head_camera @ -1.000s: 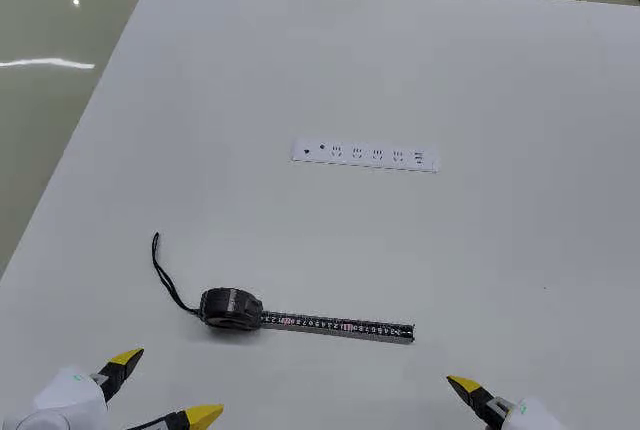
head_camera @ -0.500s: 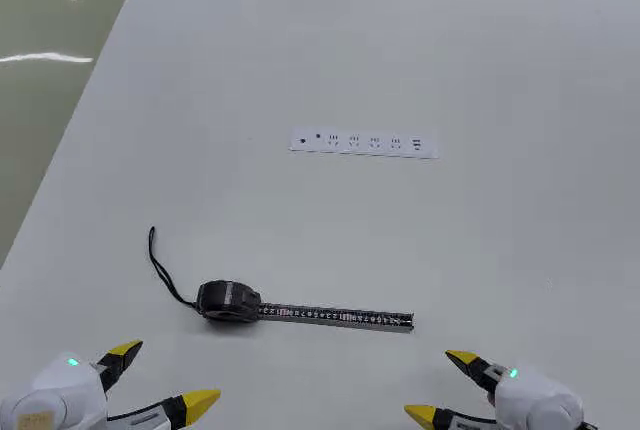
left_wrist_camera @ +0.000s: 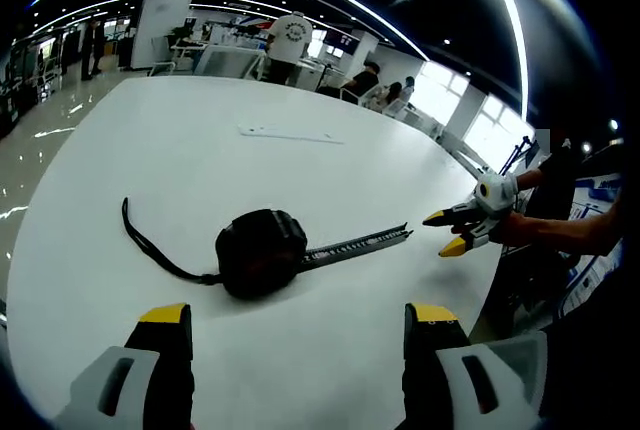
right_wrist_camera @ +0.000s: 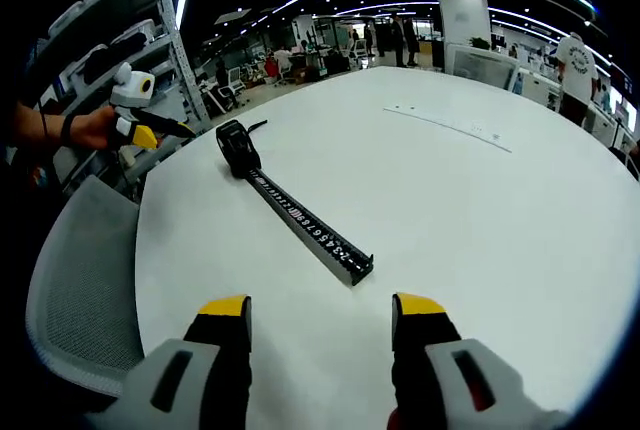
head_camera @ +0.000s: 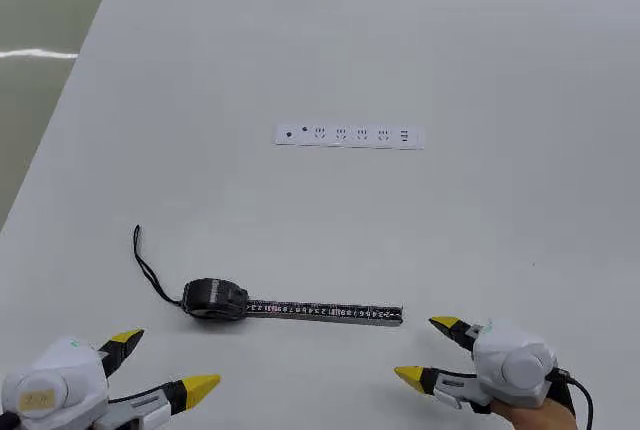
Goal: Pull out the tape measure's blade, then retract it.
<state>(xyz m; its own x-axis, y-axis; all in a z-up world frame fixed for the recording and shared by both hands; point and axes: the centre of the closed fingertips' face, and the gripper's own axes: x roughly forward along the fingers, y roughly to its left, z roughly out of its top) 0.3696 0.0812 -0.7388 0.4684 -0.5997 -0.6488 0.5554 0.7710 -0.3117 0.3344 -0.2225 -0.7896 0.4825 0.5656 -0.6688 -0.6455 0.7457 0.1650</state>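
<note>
Left gripper (head_camera: 163,362) has its jaws spread, nothing between them, and is off the desk (head_camera: 450,50) surface as far as can be told. Right gripper (head_camera: 423,349) is also spread wide and empty. The black tape measure (head_camera: 213,299) lies flat on the desk just ahead of the left gripper, near but apart from the yellow tips; in the left gripper view it lies in line with the gap between the jaws. Its blade (head_camera: 325,311) is pulled out and lies flat, running from the case toward the right gripper's side. The blade's end hook (head_camera: 398,315) sits just ahead of the right gripper and to its left, not touching; in the right gripper view it is right in front of the jaw gap. The black wrist strap (head_camera: 148,265) trails from the case's far end, curling away ahead of the left gripper. A white power strip (head_camera: 350,136) lies well beyond both grippers, about midway between them. A grey mesh chair (right_wrist_camera: 80,280) is to the left of the right gripper, at the desk edge.
</note>
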